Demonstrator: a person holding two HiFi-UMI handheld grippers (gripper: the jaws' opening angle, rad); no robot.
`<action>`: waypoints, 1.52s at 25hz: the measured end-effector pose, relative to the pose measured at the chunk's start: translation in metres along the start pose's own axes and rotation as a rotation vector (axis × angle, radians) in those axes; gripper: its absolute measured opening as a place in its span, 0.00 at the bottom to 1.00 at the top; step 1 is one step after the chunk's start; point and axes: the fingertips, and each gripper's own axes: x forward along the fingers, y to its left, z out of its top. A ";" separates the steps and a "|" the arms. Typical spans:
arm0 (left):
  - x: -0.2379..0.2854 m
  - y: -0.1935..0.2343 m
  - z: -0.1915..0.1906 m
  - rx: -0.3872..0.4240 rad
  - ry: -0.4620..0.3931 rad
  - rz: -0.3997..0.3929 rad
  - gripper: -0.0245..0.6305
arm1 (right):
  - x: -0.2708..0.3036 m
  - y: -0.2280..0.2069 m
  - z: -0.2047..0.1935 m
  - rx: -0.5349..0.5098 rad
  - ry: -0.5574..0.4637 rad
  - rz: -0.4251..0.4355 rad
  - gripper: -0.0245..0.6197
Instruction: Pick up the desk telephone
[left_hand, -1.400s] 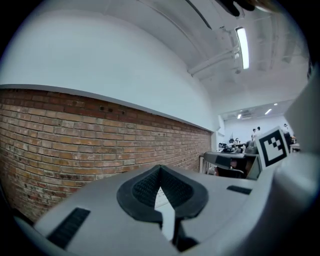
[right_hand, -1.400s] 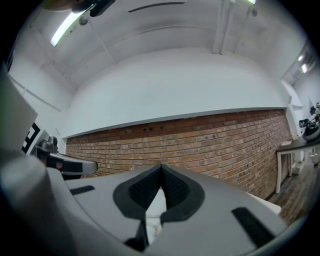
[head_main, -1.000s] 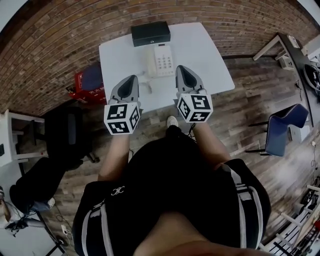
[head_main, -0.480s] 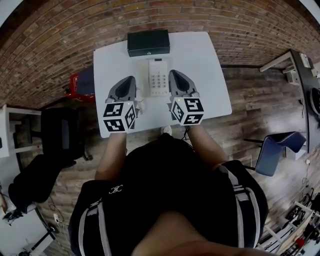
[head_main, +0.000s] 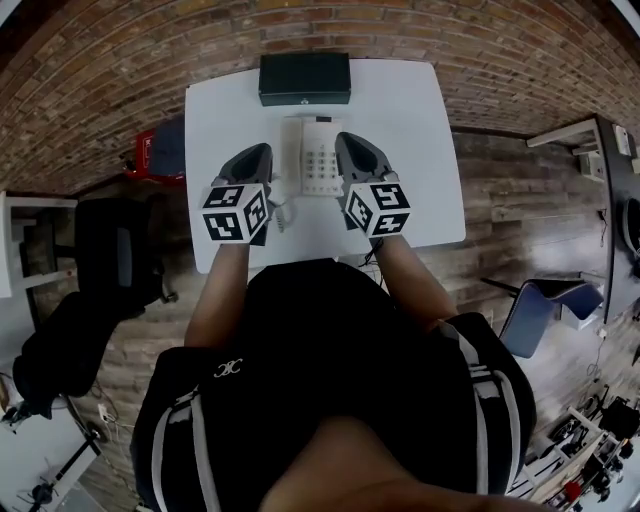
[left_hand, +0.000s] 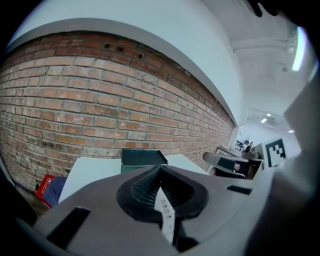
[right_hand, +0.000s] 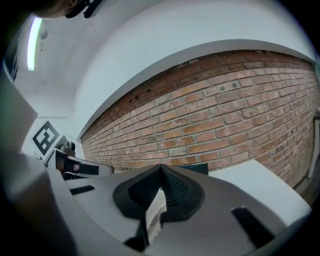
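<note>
The white desk telephone lies in the middle of the white table, its coiled cord trailing to its left. My left gripper hangs just left of the phone, jaws shut and empty. Just right of the phone, my right gripper is shut and empty too. In the left gripper view the shut jaws leave a slit that shows a strip of the phone's keypad. The right gripper view shows its shut jaws with a sliver of the phone below them.
A dark box stands at the table's far edge against the brick wall. A red case and a black chair are on the floor to the left, a blue chair to the right.
Both grippers have moved forward and down over the table, from its near edge to either side of the telephone. Their jaws stayed shut.
</note>
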 end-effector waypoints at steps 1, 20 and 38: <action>0.005 0.004 -0.003 -0.012 0.011 -0.007 0.04 | 0.004 -0.001 -0.003 0.009 0.006 0.004 0.04; 0.085 0.032 -0.083 -0.261 0.229 -0.227 0.40 | 0.045 -0.061 -0.127 0.221 0.345 -0.050 0.23; 0.133 0.037 -0.133 -0.448 0.432 -0.477 0.52 | 0.075 -0.079 -0.176 0.383 0.504 -0.002 0.33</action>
